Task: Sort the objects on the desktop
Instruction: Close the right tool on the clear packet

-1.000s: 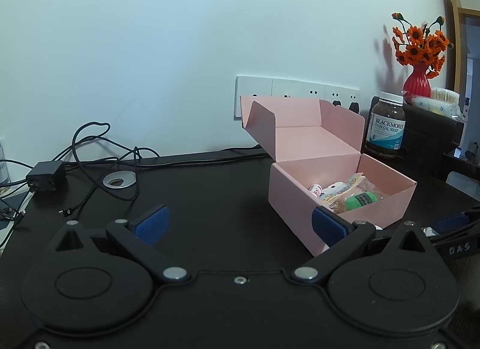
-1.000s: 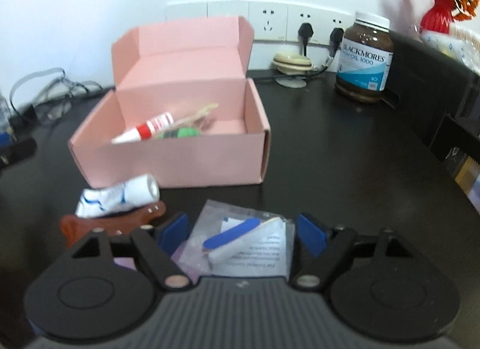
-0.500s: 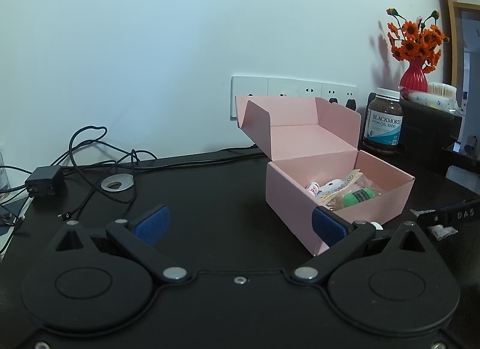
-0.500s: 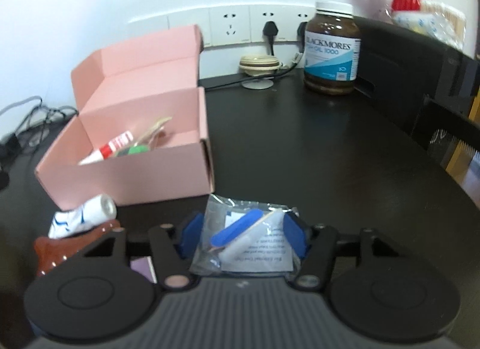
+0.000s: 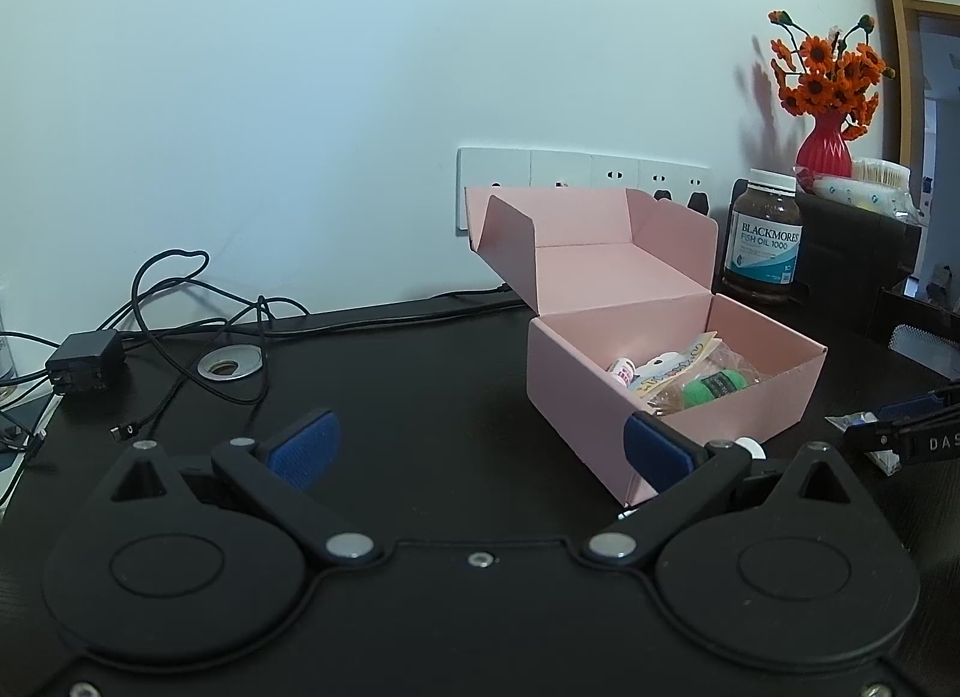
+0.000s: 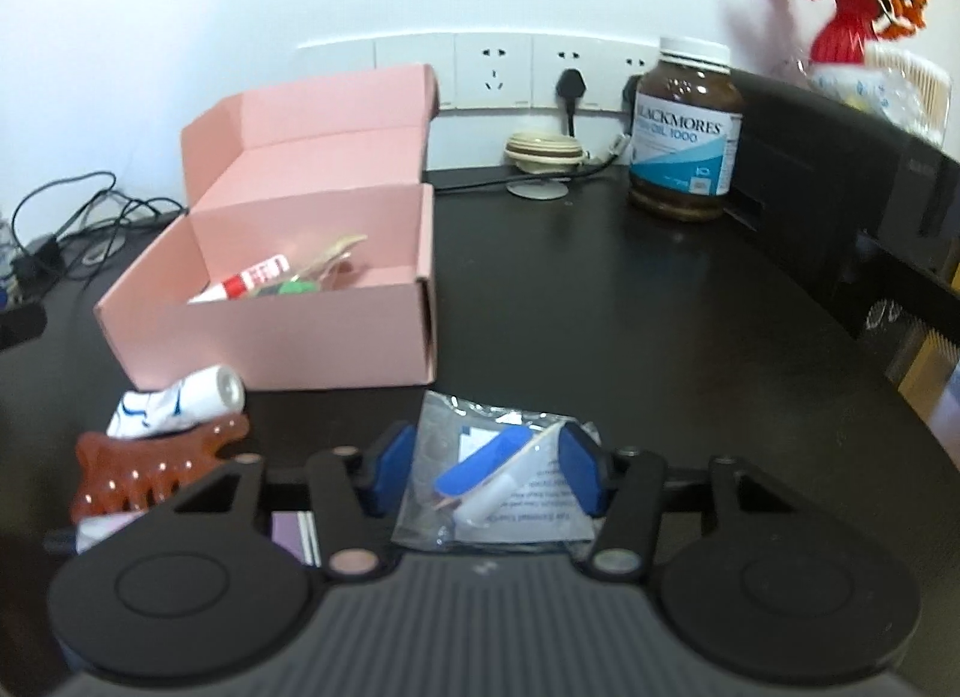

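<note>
A dark desk [image 6: 630, 307] runs along a white wall with sockets; a fish-oil bottle [image 6: 684, 127] stands near the open pink box [image 6: 288, 331]. Before the box lies a clear packet [image 6: 498, 481], its blue file [image 6: 480, 460] slanting up toward the right. The right gripper [image 6: 486, 472] is closing on the packet (pads seemingly touching its edges). The left gripper [image 5: 480, 445] gapes wide, empty.

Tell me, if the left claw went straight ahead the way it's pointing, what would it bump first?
Probably the bare black desk top. The left claw is open and tilts slightly down. The open pink cardboard box sits by its right finger and might get clipped; depth is unclear.
</note>
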`<state>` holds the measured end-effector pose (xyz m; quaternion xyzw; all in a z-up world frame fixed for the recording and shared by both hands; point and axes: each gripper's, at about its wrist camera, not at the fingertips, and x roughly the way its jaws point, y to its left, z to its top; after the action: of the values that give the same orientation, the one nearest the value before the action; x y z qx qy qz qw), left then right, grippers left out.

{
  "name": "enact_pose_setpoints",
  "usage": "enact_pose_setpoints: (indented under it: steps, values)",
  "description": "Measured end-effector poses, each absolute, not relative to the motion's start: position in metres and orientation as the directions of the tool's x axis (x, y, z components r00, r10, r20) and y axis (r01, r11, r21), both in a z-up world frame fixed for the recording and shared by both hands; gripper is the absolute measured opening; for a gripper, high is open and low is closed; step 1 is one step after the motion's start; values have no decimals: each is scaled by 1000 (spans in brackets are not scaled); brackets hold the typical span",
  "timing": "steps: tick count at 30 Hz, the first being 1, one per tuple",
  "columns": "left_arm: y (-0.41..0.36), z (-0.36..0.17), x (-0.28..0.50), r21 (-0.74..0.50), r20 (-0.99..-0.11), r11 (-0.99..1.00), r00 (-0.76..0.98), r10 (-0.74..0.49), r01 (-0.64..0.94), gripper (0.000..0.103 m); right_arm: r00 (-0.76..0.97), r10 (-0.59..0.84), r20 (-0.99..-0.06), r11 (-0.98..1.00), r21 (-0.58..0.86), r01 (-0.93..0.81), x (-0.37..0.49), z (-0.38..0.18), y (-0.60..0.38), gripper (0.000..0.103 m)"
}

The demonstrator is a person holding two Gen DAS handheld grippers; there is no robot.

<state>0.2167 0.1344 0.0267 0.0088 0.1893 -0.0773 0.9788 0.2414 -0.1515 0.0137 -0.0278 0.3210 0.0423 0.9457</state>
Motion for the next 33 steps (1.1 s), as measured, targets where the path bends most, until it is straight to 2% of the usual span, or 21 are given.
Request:
enact_pose_setpoints:
  steps: [3, 5, 6, 7, 10, 14, 19, 22, 25, 33]
  values:
    - [134, 27, 217, -8, -373, 988, 916, -148, 157, 103, 795, 62, -603, 991, -60, -123, 240, 12, -147, 53]
    - [134, 27, 217, -8, -374, 988, 916, -148, 156, 103, 794, 63, -604, 986, -84, -142, 239, 12, -144, 64]
    - [134, 27, 217, -8, -374, 988, 916, -148, 156, 103, 801, 59, -595, 985, -97, -144, 237, 13, -143, 80]
    - [134, 27, 217, -9, -374, 988, 916, -148, 156, 103, 814, 56, -579, 984, -106, -143, 234, 13, -143, 88]
    - [133, 27, 217, -7, -374, 987, 915, -149, 158, 103, 820, 56, -570, 982, -118, -148, 232, 14, -144, 90]
    - [133, 26, 216, -5, -374, 987, 915, -151, 161, 103, 787, 54, -615, 989, -76, -127, 239, 8, -151, 88]
    - [132, 26, 218, -3, -385, 987, 910, -152, 163, 103, 772, 79, -631, 992, -24, -120, 240, 6, -156, 67]
    - [132, 26, 218, 0, -385, 986, 910, -153, 166, 103, 772, 89, -629, 991, -22, -133, 239, 6, -155, 61]
    - [131, 25, 218, 2, -386, 986, 909, -155, 169, 103, 778, 98, -621, 991, -9, -133, 238, 6, -154, 56]
    - [131, 25, 219, 1, -391, 985, 907, -159, 174, 103, 797, 123, -591, 991, 33, -129, 233, 15, -157, 51]
